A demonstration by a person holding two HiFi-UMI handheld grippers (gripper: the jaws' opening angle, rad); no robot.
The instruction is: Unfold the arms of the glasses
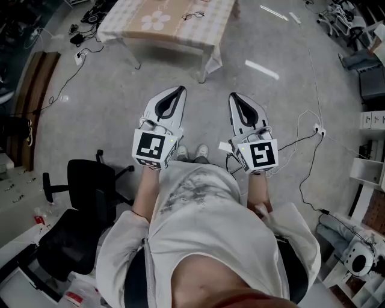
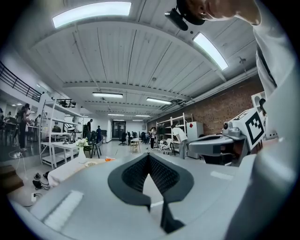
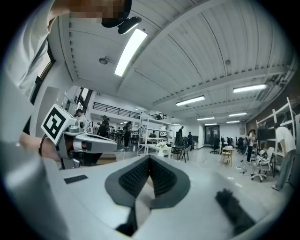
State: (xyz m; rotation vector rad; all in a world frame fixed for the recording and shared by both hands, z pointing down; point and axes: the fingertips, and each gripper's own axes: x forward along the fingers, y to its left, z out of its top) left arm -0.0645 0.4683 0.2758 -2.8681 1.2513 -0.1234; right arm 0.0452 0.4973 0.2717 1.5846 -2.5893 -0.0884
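No glasses show clearly in any view. In the head view a small dark item [image 1: 194, 14] lies on the far table [image 1: 137, 26], too small to identify. My left gripper [image 1: 178, 90] and right gripper [image 1: 233, 96] are held level side by side in front of the person's body, above the floor. Both pairs of jaws meet at their tips, with nothing between them. The left gripper view shows its own shut tips [image 2: 149, 155] and the right gripper's body [image 2: 220, 140] beside it. The right gripper view shows shut tips [image 3: 149, 158] and the left gripper's body [image 3: 89, 140].
The table has a checked cloth and stands well ahead on the grey floor. A black office chair [image 1: 84, 198] is close at the left. Cables and a power strip [image 1: 317, 128] lie on the floor at the right. Shelves, desks and distant people fill the hall.
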